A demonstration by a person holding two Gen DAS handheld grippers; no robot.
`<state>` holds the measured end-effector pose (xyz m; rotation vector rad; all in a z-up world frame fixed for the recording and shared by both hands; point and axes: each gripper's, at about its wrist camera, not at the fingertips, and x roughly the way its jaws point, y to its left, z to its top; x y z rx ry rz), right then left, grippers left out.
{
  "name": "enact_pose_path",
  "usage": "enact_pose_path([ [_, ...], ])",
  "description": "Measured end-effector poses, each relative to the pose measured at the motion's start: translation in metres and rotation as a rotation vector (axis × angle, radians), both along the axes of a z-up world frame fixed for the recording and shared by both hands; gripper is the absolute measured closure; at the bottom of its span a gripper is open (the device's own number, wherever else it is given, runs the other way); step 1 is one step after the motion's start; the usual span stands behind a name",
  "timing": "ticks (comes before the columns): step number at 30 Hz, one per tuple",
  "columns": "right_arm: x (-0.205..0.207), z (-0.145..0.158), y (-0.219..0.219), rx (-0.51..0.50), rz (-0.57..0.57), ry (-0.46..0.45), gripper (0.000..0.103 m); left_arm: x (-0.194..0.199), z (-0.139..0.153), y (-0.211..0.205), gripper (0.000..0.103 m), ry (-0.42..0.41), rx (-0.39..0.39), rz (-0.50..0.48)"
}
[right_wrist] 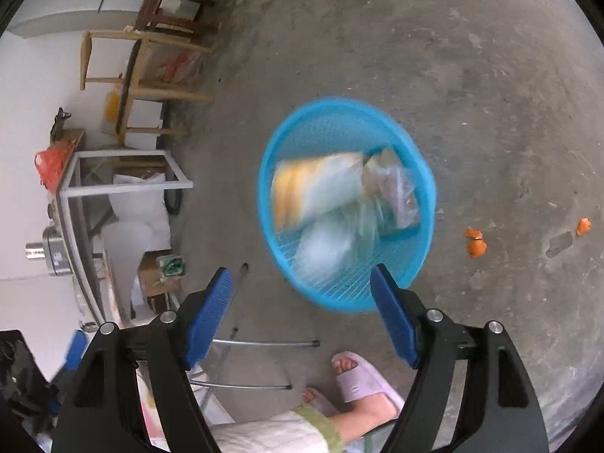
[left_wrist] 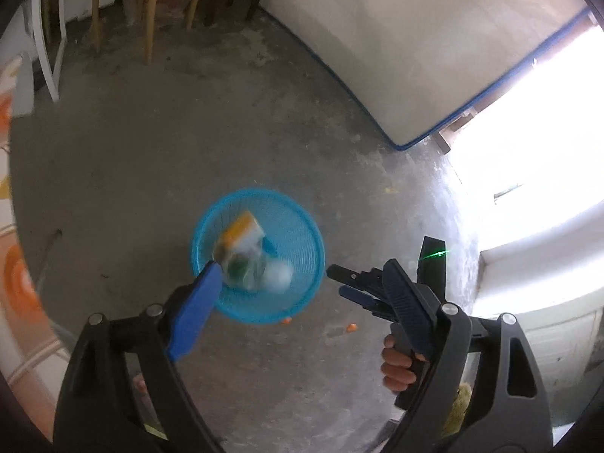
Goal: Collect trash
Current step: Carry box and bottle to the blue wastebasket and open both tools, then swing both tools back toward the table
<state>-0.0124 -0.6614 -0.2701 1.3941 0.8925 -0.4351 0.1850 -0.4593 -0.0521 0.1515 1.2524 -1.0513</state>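
Observation:
A round blue mesh basket point(left_wrist: 302, 226) point(right_wrist: 332, 120) stands on the concrete floor. Blurred trash lies in it: a yellow-orange wrapper point(left_wrist: 241, 230) point(right_wrist: 298, 188), clear plastic bags point(right_wrist: 332, 241) and a white ball point(left_wrist: 277, 277). My left gripper point(left_wrist: 302, 264) hovers over the basket's near edge, open, with nothing pressed between its blue pads; the wrapper shows just beyond the left pad point(left_wrist: 196, 309). My right gripper point(right_wrist: 302, 270) point(left_wrist: 338, 281) stands open above the basket's near rim, holding nothing. Orange peel pieces point(right_wrist: 475, 243) point(left_wrist: 351, 327) lie on the floor beside the basket.
Wooden chairs point(left_wrist: 151, 11) point(right_wrist: 143, 68) stand by the far wall. A white panel with blue edging point(left_wrist: 415, 56) leans near a bright doorway. A white metal frame point(right_wrist: 124, 181) and clutter fill one side. The person's foot in a lilac slipper point(right_wrist: 362, 377) is near the basket.

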Motion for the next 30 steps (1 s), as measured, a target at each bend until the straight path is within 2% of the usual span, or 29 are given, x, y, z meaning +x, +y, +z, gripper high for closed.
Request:
enact_pose_path([
  [6,-0.029,-0.007,0.011,-0.020,-0.004,0.018,0.029,-0.010,0.016,0.042,0.020,-0.035,-0.049,-0.007],
  [11,-0.057,0.007,0.027,-0.065,-0.006,0.015,0.029,-0.027,0.041,0.081,0.020,-0.097,-0.086,-0.018],
  [15,-0.076,0.035,0.040,-0.128,0.000,0.003,0.029,-0.041,0.063,0.126,0.020,-0.123,-0.151,-0.013],
  [21,-0.086,0.094,0.073,-0.242,0.067,-0.044,0.029,-0.066,0.072,0.219,0.020,-0.174,-0.197,0.033],
  [24,-0.075,0.126,0.096,-0.305,0.146,-0.080,0.023,-0.076,0.069,0.268,0.020,-0.210,-0.198,0.085],
  [27,-0.053,0.158,0.125,-0.356,0.253,-0.125,0.021,-0.084,0.065,0.324,0.020,-0.253,-0.194,0.159],
  [30,-0.021,0.188,0.159,-0.391,0.377,-0.180,0.018,-0.092,0.052,0.387,0.020,-0.274,-0.189,0.265],
])
